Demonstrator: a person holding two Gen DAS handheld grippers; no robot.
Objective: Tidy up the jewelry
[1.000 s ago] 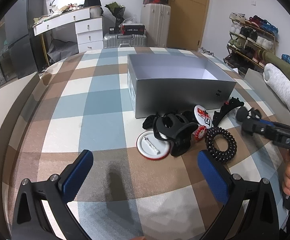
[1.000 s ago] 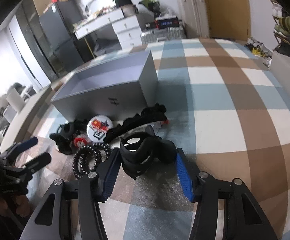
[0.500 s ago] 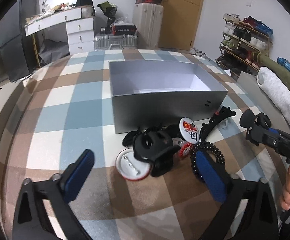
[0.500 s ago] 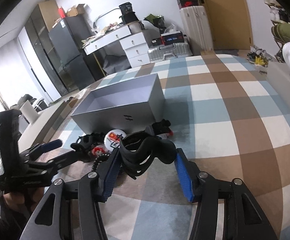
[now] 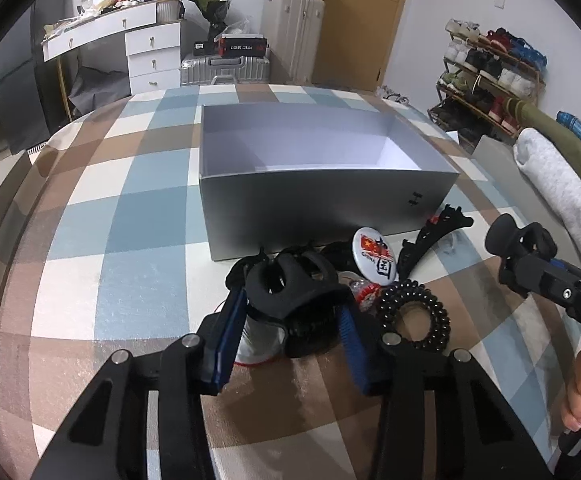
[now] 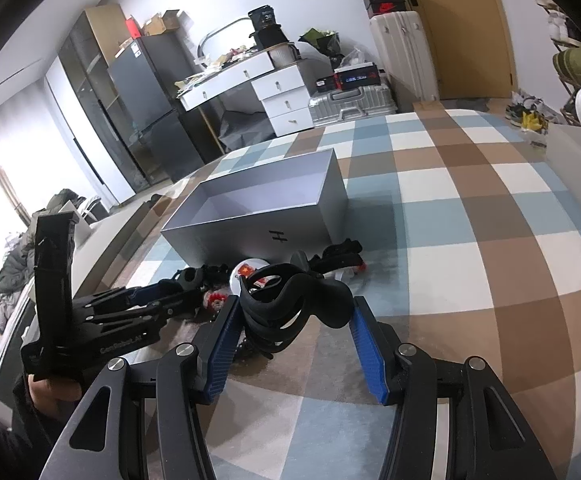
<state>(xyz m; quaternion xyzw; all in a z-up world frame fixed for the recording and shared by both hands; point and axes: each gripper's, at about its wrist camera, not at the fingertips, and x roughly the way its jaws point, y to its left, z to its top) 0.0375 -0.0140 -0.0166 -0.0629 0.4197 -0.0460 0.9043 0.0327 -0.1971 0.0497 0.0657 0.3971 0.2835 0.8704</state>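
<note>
Left wrist view: your left claw [image 5: 290, 332] pinches a black plastic hair clip [image 5: 294, 300]; your right claw [image 6: 292, 326] holds another [image 6: 290, 304]. Lift both clear, then release over the open grey box [image 5: 322, 196].

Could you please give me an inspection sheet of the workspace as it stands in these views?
Surface: checked blue, brown and white cloth.
Job's things: open grey box, its visible interior bare; in front lie a round badge, coiled hair tie and long black clip.
Clutter: nothing seen on the cloth beyond the accessories.
Grippers: left gripper closed around a black claw clip in the pile; right gripper holds another black claw clip above the cloth.
Cables: nothing seen.
Surroundings: white drawers, silver suitcase, shoe rack, door.
</note>
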